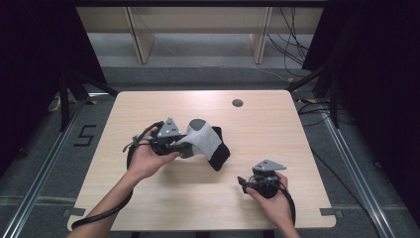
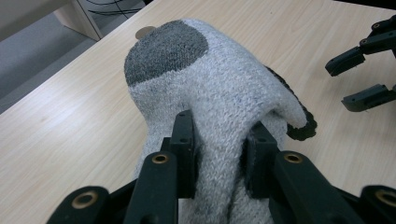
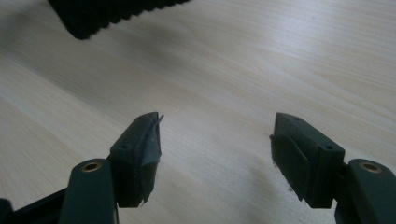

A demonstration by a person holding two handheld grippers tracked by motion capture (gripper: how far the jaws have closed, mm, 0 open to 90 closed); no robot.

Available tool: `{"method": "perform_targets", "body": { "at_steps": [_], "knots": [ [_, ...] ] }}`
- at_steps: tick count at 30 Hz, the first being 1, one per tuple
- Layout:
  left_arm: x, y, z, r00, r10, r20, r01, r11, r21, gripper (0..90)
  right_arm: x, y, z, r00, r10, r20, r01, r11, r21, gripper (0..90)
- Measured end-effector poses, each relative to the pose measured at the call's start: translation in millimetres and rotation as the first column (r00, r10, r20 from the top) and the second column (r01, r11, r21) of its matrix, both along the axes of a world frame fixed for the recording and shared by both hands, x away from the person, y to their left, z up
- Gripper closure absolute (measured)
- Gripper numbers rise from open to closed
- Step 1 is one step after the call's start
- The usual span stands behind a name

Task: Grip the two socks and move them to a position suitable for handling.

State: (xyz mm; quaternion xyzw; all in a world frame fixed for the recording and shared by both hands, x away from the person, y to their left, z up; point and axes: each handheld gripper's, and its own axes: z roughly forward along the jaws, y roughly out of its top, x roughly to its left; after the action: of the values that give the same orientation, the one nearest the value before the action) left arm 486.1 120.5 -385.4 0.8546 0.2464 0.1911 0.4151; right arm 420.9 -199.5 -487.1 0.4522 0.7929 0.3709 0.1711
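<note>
Sock: light grey knit, dark grey heel patch, black cuff.

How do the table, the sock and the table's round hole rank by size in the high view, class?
1. Table, by far the largest.
2. Sock, held bunched in the left tool, so part of it is folded under.
3. Hole, the smallest.

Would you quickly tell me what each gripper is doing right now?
Left gripper: shut on the grey sock.
Right gripper: open, holding nothing, above the table.
</note>
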Motion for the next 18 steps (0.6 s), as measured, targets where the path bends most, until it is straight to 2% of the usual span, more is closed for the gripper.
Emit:
{"method": "perform_targets", "body": {
  "at_steps": [2,4,5,6,7,8,10,11,12,13,15,16,17,18],
  "knots": [
    [3.1,-6.8,-4.7,1.0,-0.003,-0.006,0.003,1.0,0.0,70.0,-2.4,1.3,0.8,0.9992,-0.03,-0.028,0.03,0.999,0.021,33.8],
    [6.4,-14.0,-10.4,0.9999,-0.006,-0.008,0.006,0.9999,0.014,70.0,0.6,-2.2,0.0,1.0,0.006,0.007,-0.006,1.0,0.004,33.8],
    [8.0,-18.1,-14.1,0.9999,-0.006,-0.013,0.006,0.9998,0.019,69.9,-0.3,-2.8,0.9,0.9998,-0.011,0.016,0.011,1.0,-0.004,33.8],
    [9.2,-21.0,-17.3,0.9999,-0.007,-0.014,0.007,0.9996,0.026,69.9,-1.2,-2.2,1.2,0.9998,-0.021,-0.003,0.021,1.0,0.011,33.7],
    [10.4,-23.8,-20.9,0.9999,-0.006,-0.015,0.006,0.9996,0.028,69.9,0.5,-4.2,0.9,0.9999,-0.003,0.013,0.003,1.0,-0.001,33.8],
    [11.2,-25.6,-23.4,0.9998,-0.006,-0.018,0.006,0.9994,0.034,69.8,-0.1,-4.3,1.0,0.9999,-0.014,0.003,0.014,1.0,0.008,33.8],
    [12.7,-32.1,-32.7,0.9999,0.002,-0.015,-0.001,0.9985,0.054,69.7,0.8,-6.3,0.7,0.9998,-0.013,0.016,0.013,1.0,0.0,33.7],
    [12.7,-32.1,-32.7,0.9999,0.002,-0.015,-0.001,0.9985,0.054,69.4,0.8,-6.3,0.7,0.9998,-0.013,0.016,0.013,1.0,0.0,33.7],
    [13.7,-34.1,-36.3,1.0,-0.001,-0.003,0.002,0.9966,0.082,69.4,-0.9,-4.8,1.7,0.9993,-0.035,-0.013,0.036,0.999,0.023,33.8],
    [14.3,-36.4,-40.3,1.0,0.001,-0.004,-0.001,0.9959,0.091,69.1,-0.1,-5.8,2.1,0.9996,-0.027,-0.009,0.027,0.999,0.022,33.8],
    [15.4,-42.0,-53.1,1.0,0.0,0.004,-0.001,0.9893,0.146,68.4,0.0,-6.8,2.9,0.9996,-0.025,0.01,0.025,1.0,0.008,33.8],
    [15.4,-42.0,-53.1,1.0,0.0,0.004,-0.001,0.9893,0.146,67.9,0.0,-6.8,2.9,0.9996,-0.025,0.01,0.025,1.0,0.008,33.8],
    [16.2,-43.9,-62.2,1.0,-0.003,0.008,0.002,0.9829,0.184,67.2,0.2,-5.3,2.4,0.9996,-0.029,0.001,0.029,0.999,0.039,33.7],
    [16.2,-44.8,-66.4,1.0,0.0,0.003,0.0,0.9812,0.193,66.5,2.1,-6.7,1.8,0.9995,-0.015,0.027,0.014,1.0,0.026,33.7]
  ]
}}
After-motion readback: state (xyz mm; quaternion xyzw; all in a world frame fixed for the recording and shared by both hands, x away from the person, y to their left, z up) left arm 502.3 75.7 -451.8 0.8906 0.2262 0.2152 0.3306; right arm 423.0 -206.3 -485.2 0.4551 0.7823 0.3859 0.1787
